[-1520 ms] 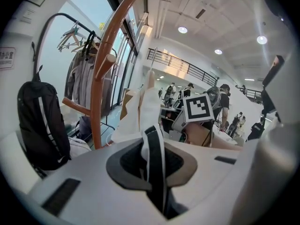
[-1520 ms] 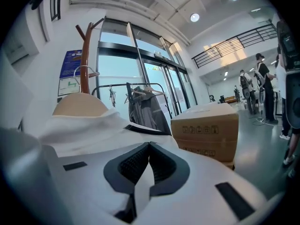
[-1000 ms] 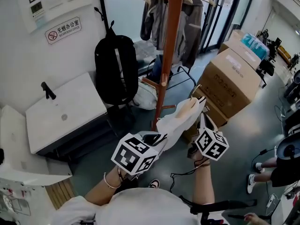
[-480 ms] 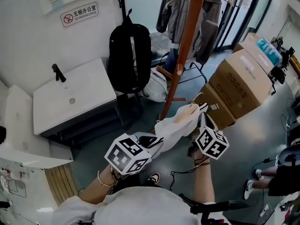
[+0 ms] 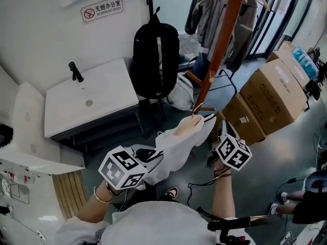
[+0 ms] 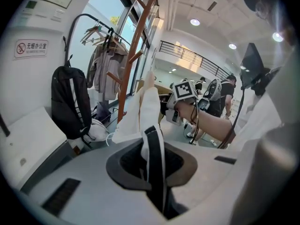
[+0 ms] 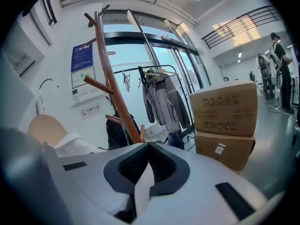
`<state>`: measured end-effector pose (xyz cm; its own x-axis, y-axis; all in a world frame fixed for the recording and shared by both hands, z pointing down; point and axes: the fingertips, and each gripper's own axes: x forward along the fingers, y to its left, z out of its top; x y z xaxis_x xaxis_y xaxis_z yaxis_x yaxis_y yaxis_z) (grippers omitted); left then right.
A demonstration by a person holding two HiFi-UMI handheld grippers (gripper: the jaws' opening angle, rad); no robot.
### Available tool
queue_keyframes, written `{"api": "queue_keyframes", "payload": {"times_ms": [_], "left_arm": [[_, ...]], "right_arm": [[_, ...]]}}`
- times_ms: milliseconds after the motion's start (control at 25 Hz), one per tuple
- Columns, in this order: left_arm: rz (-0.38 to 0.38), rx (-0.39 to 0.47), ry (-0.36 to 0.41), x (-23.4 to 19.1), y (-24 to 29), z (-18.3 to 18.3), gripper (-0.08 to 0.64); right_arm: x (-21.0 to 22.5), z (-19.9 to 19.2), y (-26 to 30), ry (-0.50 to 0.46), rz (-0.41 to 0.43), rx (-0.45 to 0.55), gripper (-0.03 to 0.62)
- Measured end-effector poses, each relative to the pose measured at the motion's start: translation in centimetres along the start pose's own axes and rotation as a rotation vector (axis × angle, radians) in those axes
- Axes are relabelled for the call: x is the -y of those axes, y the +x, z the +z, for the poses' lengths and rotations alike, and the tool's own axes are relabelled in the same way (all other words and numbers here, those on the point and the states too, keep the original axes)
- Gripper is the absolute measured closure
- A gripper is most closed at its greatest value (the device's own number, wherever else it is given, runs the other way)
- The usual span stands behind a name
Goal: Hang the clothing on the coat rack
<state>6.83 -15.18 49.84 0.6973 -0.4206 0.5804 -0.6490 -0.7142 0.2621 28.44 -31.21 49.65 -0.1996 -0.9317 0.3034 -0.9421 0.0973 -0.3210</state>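
A white garment [image 5: 176, 142] hangs on a wooden hanger [image 5: 190, 125] whose metal hook [image 5: 196, 107] points toward the brown coat rack pole [image 5: 220, 45]. My left gripper [image 5: 148, 157] is shut on the garment's lower edge; in the left gripper view the black-trimmed white cloth [image 6: 152, 146] is pinched between the jaws of that gripper [image 6: 153, 139]. My right gripper [image 5: 218, 132] holds the other side, shut [image 7: 147, 149] on a strip of white cloth [image 7: 142, 184]. The hanger [image 7: 44, 128] shows at the left in the right gripper view, with the rack [image 7: 112, 83] beyond.
A black backpack [image 5: 156, 60] hangs by the wall, beside a white cabinet [image 5: 92, 98]. Grey jackets [image 5: 240, 19] hang on a metal rail behind the rack. Stacked cardboard boxes [image 5: 273, 93] stand on the right. A white bag [image 5: 181, 93] lies at the rack's foot.
The garment on its hanger has come closer to the rack pole, its hook now near a low peg. The left gripper has dropped lower and further left. Both grips are unchanged.
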Motion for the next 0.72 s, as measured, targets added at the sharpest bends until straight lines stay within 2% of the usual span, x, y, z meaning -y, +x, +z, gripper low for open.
{"api": "queue_keyframes", "payload": {"times_ms": [240, 480, 720], "left_arm": [[0.066, -0.013, -0.009, -2.1, -1.8, -1.0, 0.518], [0.242, -0.01, -0.022, -5.5, -3.3, 0.2, 0.518], [0.331, 0.028, -0.056, -8.3, -1.2, 2.3, 0.518]], "right_arm": [[-2.0, -0.6, 1.7, 0.002, 0.019, -0.013, 0.569], [-2.9, -0.5, 2.9, 0.01, 0.015, -0.012, 0.569], [-3.2, -0.4, 3.2, 0.009, -0.006, -0.013, 0.569]]}}
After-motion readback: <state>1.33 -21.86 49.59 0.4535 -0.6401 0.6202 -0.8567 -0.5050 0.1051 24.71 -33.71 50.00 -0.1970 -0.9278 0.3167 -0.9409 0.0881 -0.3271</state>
